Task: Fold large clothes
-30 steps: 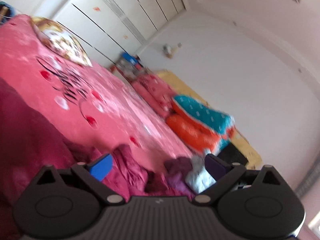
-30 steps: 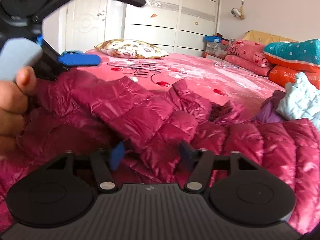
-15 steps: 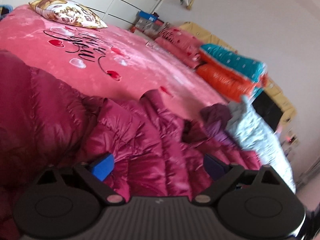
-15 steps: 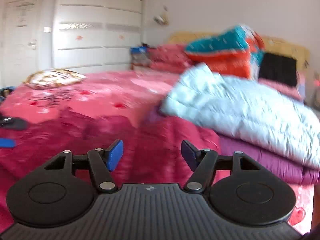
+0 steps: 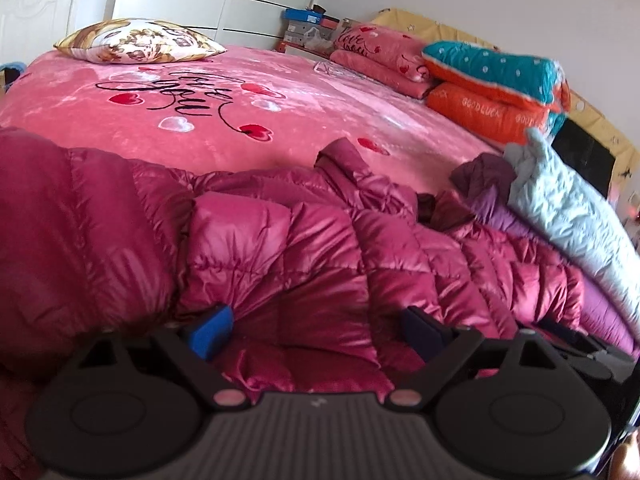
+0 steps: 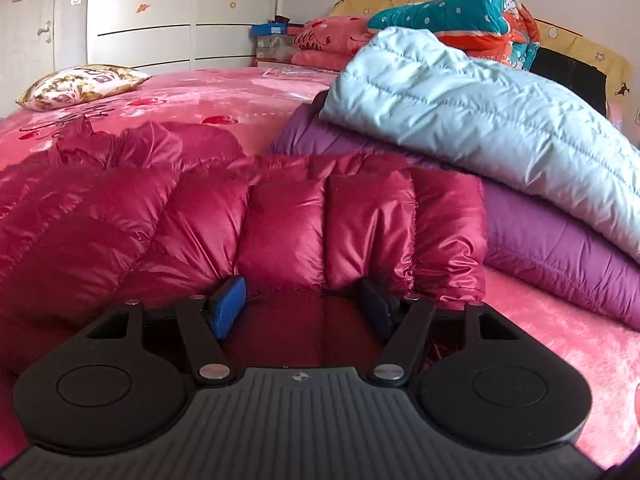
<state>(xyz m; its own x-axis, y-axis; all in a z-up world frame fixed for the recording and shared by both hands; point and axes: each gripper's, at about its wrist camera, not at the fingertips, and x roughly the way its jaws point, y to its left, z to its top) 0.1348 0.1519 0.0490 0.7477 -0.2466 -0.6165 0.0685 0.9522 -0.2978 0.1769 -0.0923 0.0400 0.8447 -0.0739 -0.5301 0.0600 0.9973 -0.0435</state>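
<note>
Three puffer jackets, crimson, purple and pale blue, lie on a pink bed; both grippers, left just narrowing and right, hold open jaws over crimson folds.

Three padded jackets lay on one pink bed.
One glossy crimson quilted jacket near, one purple jacket right, one pale blue jacket atop; one floral pillow far left.

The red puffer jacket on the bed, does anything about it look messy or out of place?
Yes. The red puffer jacket lies rumpled across the pink bedspread, bunched into ridges rather than flat, and its far end runs against the purple jacket under the pale blue one.
</note>
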